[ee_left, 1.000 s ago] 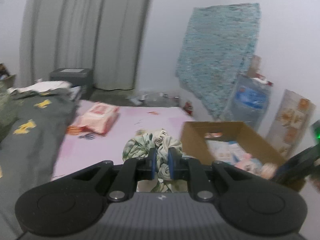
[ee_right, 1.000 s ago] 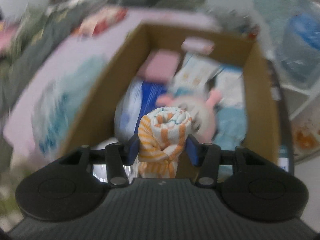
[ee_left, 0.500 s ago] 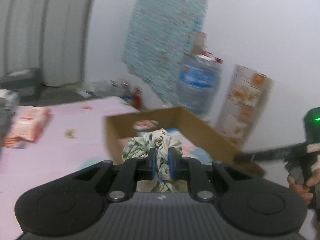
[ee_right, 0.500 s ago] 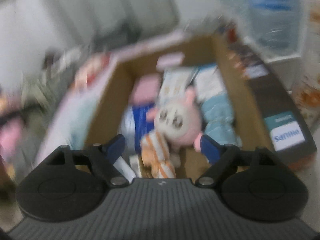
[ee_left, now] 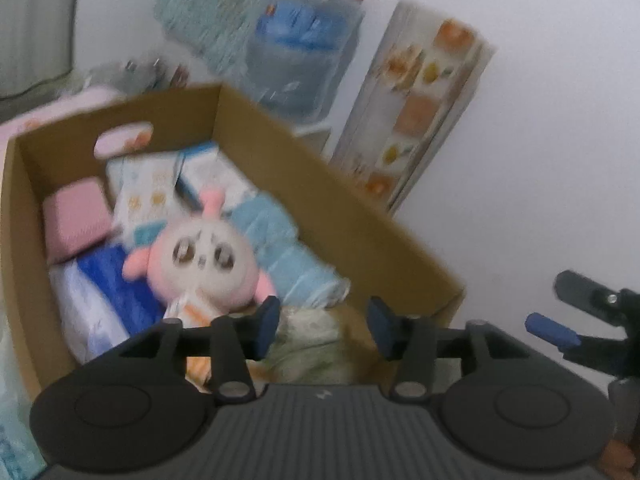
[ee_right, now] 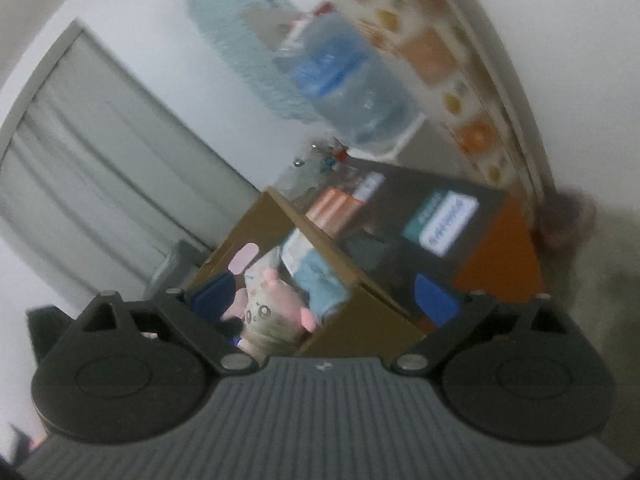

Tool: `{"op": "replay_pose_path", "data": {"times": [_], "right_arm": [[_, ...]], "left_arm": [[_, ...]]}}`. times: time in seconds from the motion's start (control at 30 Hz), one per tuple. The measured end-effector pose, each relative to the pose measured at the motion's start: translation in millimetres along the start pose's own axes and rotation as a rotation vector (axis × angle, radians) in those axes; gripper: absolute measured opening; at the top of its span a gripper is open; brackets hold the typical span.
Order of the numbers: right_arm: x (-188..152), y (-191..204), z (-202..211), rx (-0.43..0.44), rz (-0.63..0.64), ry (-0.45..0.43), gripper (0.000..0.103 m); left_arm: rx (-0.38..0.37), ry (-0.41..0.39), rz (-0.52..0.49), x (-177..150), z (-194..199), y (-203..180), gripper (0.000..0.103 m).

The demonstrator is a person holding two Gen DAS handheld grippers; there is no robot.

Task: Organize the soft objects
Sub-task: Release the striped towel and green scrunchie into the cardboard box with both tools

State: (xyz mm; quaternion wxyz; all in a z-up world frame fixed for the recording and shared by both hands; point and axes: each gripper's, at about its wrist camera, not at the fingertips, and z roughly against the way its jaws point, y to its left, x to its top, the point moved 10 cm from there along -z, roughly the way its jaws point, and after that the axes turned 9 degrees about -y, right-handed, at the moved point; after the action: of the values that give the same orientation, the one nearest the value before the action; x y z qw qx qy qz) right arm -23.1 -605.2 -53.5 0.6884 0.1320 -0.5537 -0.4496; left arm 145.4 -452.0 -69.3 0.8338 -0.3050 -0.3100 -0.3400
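Since the earlier frame both hands have swung over to the cardboard box [ee_left: 352,216], and both rolled cloths have left their grips. The left hand-held gripper [ee_left: 322,326] was pinching the green floral cloth bundle [ee_left: 310,350] a second ago; its jaws have just been opening and now stand partly apart, clear of the cloth, which lies low in the near corner of the box below them, so this reads as a release over the box, not a fresh grasp. The right hand-held gripper [ee_right: 326,300], rolled to a slant, has just been opening too and now stands wide with nothing between its fingers; the orange-striped towel roll [ee_left: 192,314] it carried lies in the box, just in front of the pink plush toy [ee_left: 204,260]. The plush sits in the middle among a pink pad [ee_left: 76,218], blue and white packets [ee_left: 104,292] and a light blue folded cloth [ee_left: 280,248], all blurred. Dropping both rolls at the near end probably suits the packing, as the far end looks full already. In the left view the right hand-held gripper shows at the right edge, outside the box wall, seemingly clear of it.
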Motion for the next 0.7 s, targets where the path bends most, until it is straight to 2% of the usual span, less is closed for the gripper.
{"op": "replay_pose_path", "data": {"times": [0.07,0.1,0.23,0.27,0.4,0.5,0.6,0.7], "right_arm": [[-12.1,-11.1,-3.1,0.016,-0.080,0.012,0.097],[-18.0,-15.1,-5.8,0.022,-0.101,0.017,0.097],[-32.9,-11.9,-23.5,0.028,-0.119,0.035,0.097],[-35.0,-5.7,-24.2,0.032,-0.107,0.033,0.097],[-34.0,29.2,-18.8,0.044,-0.007,-0.006,0.100],[-35.2,60.1,-9.7,0.044,0.109,-0.034,0.102],[-45.5,90.5,-5.3,0.056,0.237,-0.038,0.102],[-63.8,115.7,-8.2,0.057,0.342,-0.014,0.102]], "left_arm": [[-0.013,-0.016,0.001,-0.1,11.0,0.4,0.053],[-0.012,-0.043,-0.009,1.8,20.3,0.9,0.059],[0.036,-0.145,-0.067,17.5,60.0,5.5,0.068],[0.042,-0.165,-0.071,18.7,72.7,8.7,0.072],[0.075,-0.230,-0.070,24.0,116.7,21.6,0.091],[0.172,-0.283,-0.096,21.2,151.1,39.8,0.102],[0.283,-0.347,-0.111,12.4,190.4,62.3,0.103],[0.349,-0.351,-0.069,-2.9,220.3,85.3,0.103]]}}
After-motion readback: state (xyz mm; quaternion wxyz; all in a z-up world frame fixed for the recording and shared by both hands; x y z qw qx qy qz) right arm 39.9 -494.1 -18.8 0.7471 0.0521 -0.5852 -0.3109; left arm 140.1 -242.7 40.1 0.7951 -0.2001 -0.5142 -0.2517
